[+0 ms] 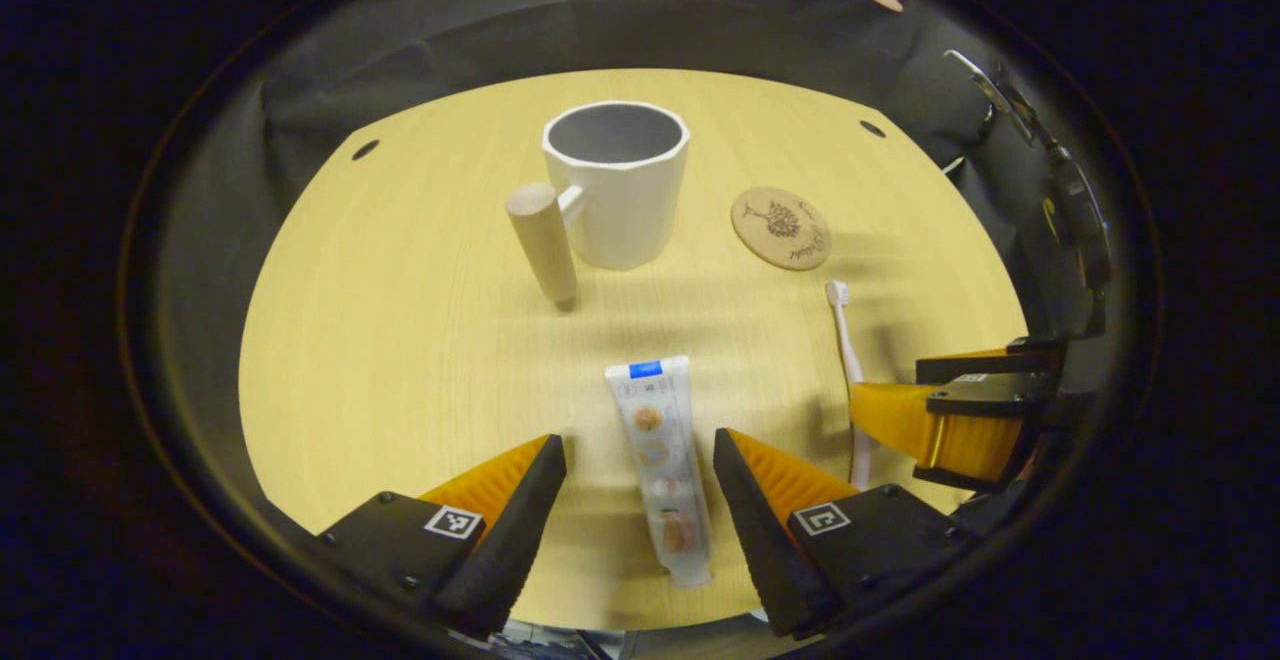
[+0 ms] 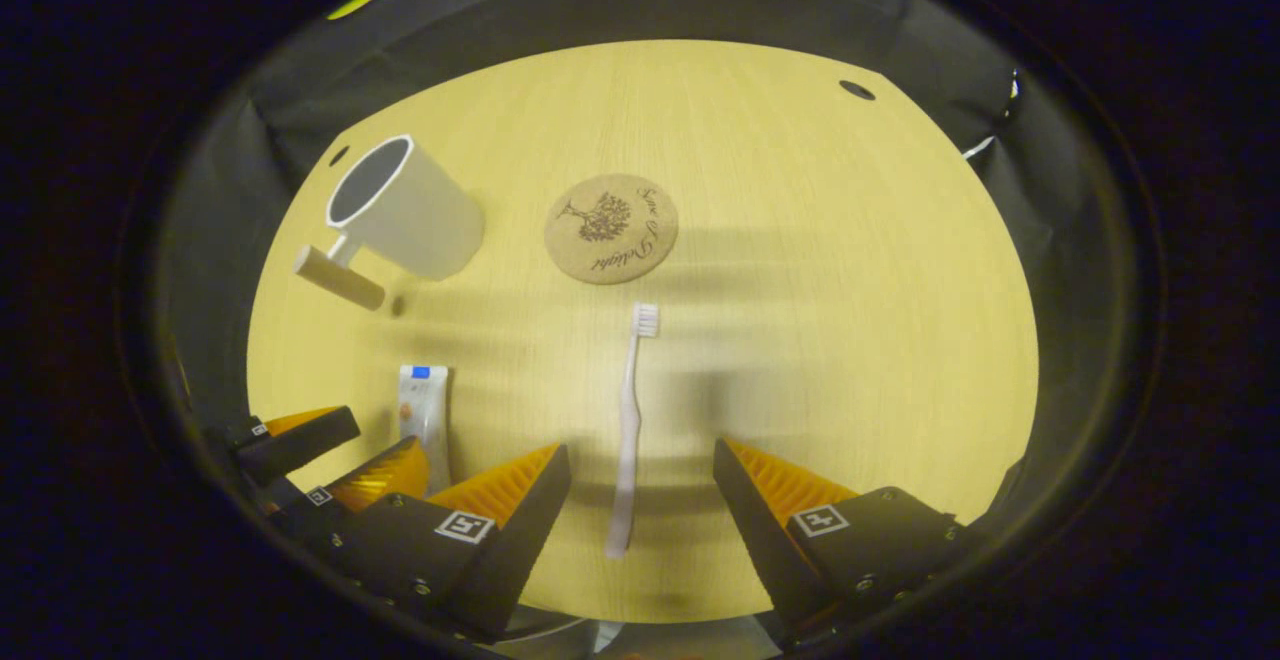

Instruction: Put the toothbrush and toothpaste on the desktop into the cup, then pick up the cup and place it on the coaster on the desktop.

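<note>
Fingers, left gripper [image 1: 640,460]: spread wide, toothpaste [image 1: 660,465] flat between them, seemingly untouched.
Fingers, right gripper [image 2: 640,465]: spread wide, astride the toothbrush [image 2: 630,420].
Cup [image 1: 615,183]: upright on the table [image 1: 400,340], empty, wooden handle.
Coaster [image 2: 611,228]: bare, between cup and toothbrush head.

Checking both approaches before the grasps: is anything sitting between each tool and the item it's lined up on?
Nothing visible. The toothpaste lies between the open fingers of the left tool, and the toothbrush between those of the right tool. The cup and coaster lie farther off.
</note>
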{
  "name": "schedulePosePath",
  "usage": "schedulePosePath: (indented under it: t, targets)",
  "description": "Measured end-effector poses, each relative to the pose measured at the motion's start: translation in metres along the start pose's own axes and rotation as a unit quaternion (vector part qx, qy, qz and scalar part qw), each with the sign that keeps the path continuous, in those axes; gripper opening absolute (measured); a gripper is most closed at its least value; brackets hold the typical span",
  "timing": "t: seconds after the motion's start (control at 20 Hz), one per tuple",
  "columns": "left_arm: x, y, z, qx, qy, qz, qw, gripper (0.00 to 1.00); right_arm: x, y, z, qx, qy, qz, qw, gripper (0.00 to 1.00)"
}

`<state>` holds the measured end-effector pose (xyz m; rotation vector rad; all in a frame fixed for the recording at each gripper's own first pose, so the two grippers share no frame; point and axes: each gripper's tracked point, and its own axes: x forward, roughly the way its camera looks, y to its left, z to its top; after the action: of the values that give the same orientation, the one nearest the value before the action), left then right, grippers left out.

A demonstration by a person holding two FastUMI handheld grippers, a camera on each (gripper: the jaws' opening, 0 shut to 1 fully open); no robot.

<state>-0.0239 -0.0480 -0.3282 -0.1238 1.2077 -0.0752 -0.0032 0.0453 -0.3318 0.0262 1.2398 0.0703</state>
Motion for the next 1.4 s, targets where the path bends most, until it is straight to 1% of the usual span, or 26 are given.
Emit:
schedulePosePath:
  t: [0.05,0.1,0.2,0.25,0.35,0.4,0.45,0.5,0.55,0.6,0.75,0.8,0.85,0.9,0.95,1.0,1.05,1.1,1.15,1.2,1.25,1.3,1.35,1.4]
  targets:
    - [0.001,0.001,-0.003,-0.003,0.008,0.002,1.0,0.97,0.002,-0.001,-0.001,0.0,0.004,-0.003,1.0,0.92]
    - [0.001,0.002,-0.005,-0.005,0.014,0.005,1.0,0.95,0.004,-0.002,-0.002,0.0,0.007,-0.004,1.0,0.92]
    - [0.004,0.003,-0.009,-0.006,0.024,0.007,1.0,0.95,0.007,-0.005,-0.004,-0.001,0.014,-0.008,1.0,0.93]
    - [0.004,0.003,-0.011,-0.009,0.029,0.008,1.0,0.97,0.009,-0.005,-0.006,-0.002,0.017,-0.009,1.0,0.92]
    - [0.006,0.001,-0.017,-0.022,0.043,0.01,0.999,0.95,0.013,-0.005,-0.01,-0.008,0.027,-0.01,1.0,0.93]
    - [0.006,0.0,-0.02,-0.028,0.049,0.01,0.998,0.96,0.015,-0.006,-0.011,-0.011,0.03,-0.013,0.999,0.94]
    - [0.007,0.0,-0.021,-0.034,0.051,0.01,0.998,0.99,0.018,-0.006,-0.014,-0.015,0.033,-0.014,0.999,0.92]
    - [0.008,-0.001,-0.023,-0.041,0.054,0.01,0.998,0.97,0.02,-0.01,-0.018,-0.022,0.041,-0.023,0.999,0.92]
    - [0.008,0.001,-0.026,-0.045,0.06,0.016,0.997,0.96,0.019,-0.011,-0.02,-0.028,0.041,-0.025,0.998,0.93]
    - [0.01,0.005,-0.027,-0.041,0.059,0.025,0.997,0.99,0.025,-0.011,-0.019,-0.031,0.039,-0.026,0.998,0.92]
    - [0.013,0.005,-0.028,-0.04,0.067,0.031,0.996,0.95,0.021,-0.009,-0.023,-0.027,0.051,-0.029,0.998,0.93]
    - [0.013,0.005,-0.028,-0.039,0.072,0.031,0.996,0.97,0.02,-0.009,-0.026,-0.025,0.06,-0.03,0.997,0.92]
    - [0.013,0.005,-0.028,-0.04,0.075,0.031,0.996,0.99,0.02,-0.009,-0.026,-0.021,0.064,-0.03,0.997,0.94]
    - [0.013,0.004,-0.028,-0.04,0.078,0.032,0.996,0.98,0.019,-0.009,-0.025,-0.021,0.068,-0.03,0.997,0.95]
    - [0.013,0.005,-0.029,-0.039,0.083,0.033,0.995,0.94,0.02,-0.008,-0.026,-0.02,0.07,-0.031,0.997,0.95]
    - [0.013,0.003,-0.026,-0.035,0.079,0.031,0.996,0.89,0.017,-0.008,-0.024,-0.021,0.072,-0.031,0.997,0.9]
    - [0.015,0.003,-0.026,-0.033,0.075,0.03,0.996,0.84,0.019,-0.008,-0.026,-0.023,0.073,-0.031,0.997,0.77]
    - [0.016,0.003,-0.027,-0.032,0.08,0.033,0.996,0.63,0.024,-0.008,-0.026,-0.021,0.073,-0.03,0.997,0.72]
    - [0.016,0.001,-0.025,-0.033,0.079,0.028,0.996,0.62,0.017,-0.008,-0.027,-0.018,0.073,-0.03,0.997,0.43]
    - [0.016,0.0,-0.023,-0.034,0.079,0.031,0.996,0.55,0.015,-0.007,-0.031,-0.018,0.081,-0.028,0.996,0.24]
    - [0.016,0.002,-0.024,-0.029,0.076,0.032,0.996,0.48,0.018,-0.007,-0.03,-0.025,0.085,-0.026,0.996,0.18]
    - [0.018,0.002,-0.026,-0.034,0.078,0.032,0.996,0.4,0.017,-0.008,-0.023,-0.02,0.073,-0.026,0.997,0.18]
    - [0.015,0.001,-0.024,-0.032,0.075,0.031,0.996,0.33,0.014,-0.008,-0.028,-0.015,0.088,-0.025,0.996,0.04]
    - [0.014,0.002,-0.019,-0.028,0.067,0.031,0.997,0.32,0.02,-0.008,-0.028,-0.013,0.078,-0.024,0.997,0.03]
